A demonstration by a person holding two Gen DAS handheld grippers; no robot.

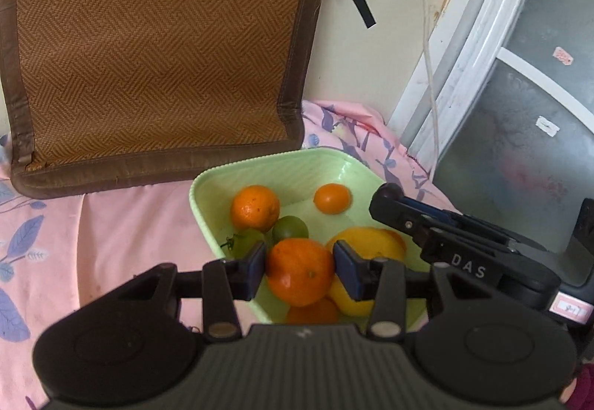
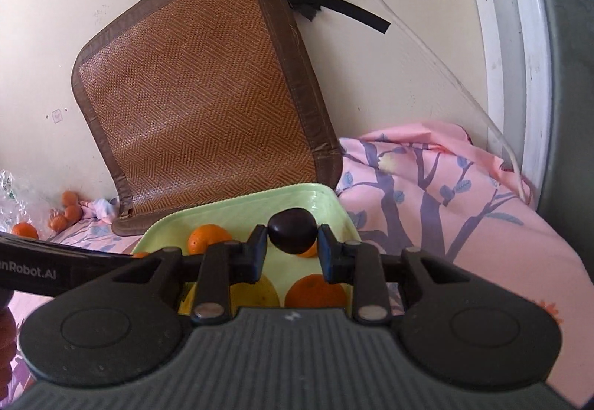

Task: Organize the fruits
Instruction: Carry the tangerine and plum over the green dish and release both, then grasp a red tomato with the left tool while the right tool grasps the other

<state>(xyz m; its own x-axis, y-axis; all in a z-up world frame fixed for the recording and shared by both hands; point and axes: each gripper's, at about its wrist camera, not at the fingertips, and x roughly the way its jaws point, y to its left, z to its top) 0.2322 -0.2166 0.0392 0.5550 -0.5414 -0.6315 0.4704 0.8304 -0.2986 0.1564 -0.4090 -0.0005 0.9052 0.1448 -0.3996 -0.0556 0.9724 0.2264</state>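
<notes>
**Mei:** Closest to the lens in the left wrist view is the left gripper (image 1: 300, 267). Is something in it?

**Jon:** Yes. Its two blue pads (image 1: 256, 267) sit against both sides of a held orange (image 1: 300, 270), so it is closed on this fruit. The held orange hangs over the near part of the green tray (image 1: 208, 209).

**Mei:** And the right gripper (image 2: 292, 250)?

**Jon:** It is over the same green tray, more to the right side. A dark round fruit (image 2: 292, 231) is between its fingertips, and the pads seem to press it from both sides, so I say it grips it.

**Mei:** What already lies inside the green tray?

**Jon:** At the back left of the tray there is a big orange (image 1: 254, 207), and at the back right a small orange (image 1: 332, 198). Two green fruits (image 1: 290, 228) lie just in front of the big orange. A yellow fruit (image 1: 371, 243) is at the right side of the tray, partly hidden behind the left gripper's pad.

**Mei:** What is around the tray?

**Jon:** The tray stands on a pink flowered cloth (image 1: 130, 224). Behind the tray a woven mat (image 1: 159, 49) leans against the wall. Far to the left of the tray, by the wall, a few loose oranges (image 2: 68, 211) lie on the cloth.
</notes>
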